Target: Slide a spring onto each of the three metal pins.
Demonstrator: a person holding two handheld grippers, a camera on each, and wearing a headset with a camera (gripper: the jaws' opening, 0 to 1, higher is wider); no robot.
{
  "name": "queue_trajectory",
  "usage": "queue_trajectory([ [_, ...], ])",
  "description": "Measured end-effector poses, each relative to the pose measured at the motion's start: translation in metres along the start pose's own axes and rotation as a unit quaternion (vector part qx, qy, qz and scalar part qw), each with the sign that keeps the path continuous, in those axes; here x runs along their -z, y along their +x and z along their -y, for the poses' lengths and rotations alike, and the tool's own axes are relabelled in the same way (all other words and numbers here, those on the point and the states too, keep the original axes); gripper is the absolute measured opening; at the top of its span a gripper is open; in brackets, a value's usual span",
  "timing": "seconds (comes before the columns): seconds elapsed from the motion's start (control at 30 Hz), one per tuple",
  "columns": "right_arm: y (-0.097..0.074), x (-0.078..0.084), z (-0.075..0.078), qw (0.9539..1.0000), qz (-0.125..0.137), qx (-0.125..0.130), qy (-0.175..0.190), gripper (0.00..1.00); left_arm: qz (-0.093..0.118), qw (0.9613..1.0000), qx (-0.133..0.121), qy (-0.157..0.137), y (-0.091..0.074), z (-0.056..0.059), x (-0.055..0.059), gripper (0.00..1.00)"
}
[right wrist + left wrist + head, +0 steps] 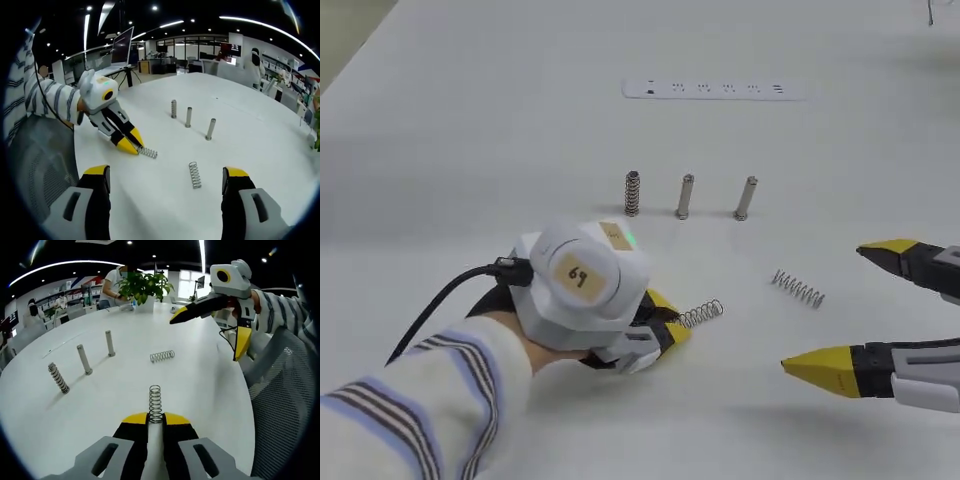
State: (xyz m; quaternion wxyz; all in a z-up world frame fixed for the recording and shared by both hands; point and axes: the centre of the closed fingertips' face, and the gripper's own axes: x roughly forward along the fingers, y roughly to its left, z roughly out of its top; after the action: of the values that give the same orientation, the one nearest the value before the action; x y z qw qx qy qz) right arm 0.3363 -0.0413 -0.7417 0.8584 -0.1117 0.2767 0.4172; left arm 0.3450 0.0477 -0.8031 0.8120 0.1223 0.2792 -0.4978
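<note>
left gripper point(155, 416) – clamping spring point(155, 401), right gripper point(166, 172) – wide

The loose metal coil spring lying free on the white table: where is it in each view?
Head view: the loose metal coil spring lies right of centre.
Left gripper view: mid-picture, beyond the held metal spring.
Right gripper view: low centre, between the open jaws.
Shared landmark: the grey metal pin already wearing a spring.
</note>
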Motion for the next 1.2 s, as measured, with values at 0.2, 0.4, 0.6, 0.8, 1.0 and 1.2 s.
queue_trajectory([
  [0.2, -0.002, 0.000, 0.001, 1.0000, 0.001, 0.001, -0.001, 0.91, 0.006, 0.9998, 0.005, -0.018, -0.002, 0.000, 0.001, 0.02],
  [0.4, -0.004, -0.001, 0.002, 1.0000, 0.006, 0.004, 0.006, 0.91, 0.018, 0.9996, -0.017, 0.011, -0.002, -0.009, -0.004, 0.02],
  [0.6, -0.008, 0.000, 0.004, 0.9999, 0.007, 0.007, 0.008, 0.90, 0.026, 0.9995, -0.015, -0.003, -0.011, -0.011, -0.010, 0.02],
  [0.8, -0.010, 0.001, 0.006, 0.9999, 0.007, 0.009, 0.009, 0.90, 0.037, 0.9991, -0.014, -0.018, -0.023, -0.014, -0.016, 0.02],
  [1.0, -0.013, 0.000, 0.006, 0.9999, 0.008, 0.008, 0.005, 0.90, 0.052, 0.9978, -0.025, -0.032, -0.043, -0.024, -0.023, 0.02],
  [1.2, -0.013, -0.003, 0.003, 0.9999, 0.008, -0.006, -0.007, 0.91, 0.057, 0.9977, -0.027, -0.025, -0.062, -0.030, -0.033, 0.02],
])
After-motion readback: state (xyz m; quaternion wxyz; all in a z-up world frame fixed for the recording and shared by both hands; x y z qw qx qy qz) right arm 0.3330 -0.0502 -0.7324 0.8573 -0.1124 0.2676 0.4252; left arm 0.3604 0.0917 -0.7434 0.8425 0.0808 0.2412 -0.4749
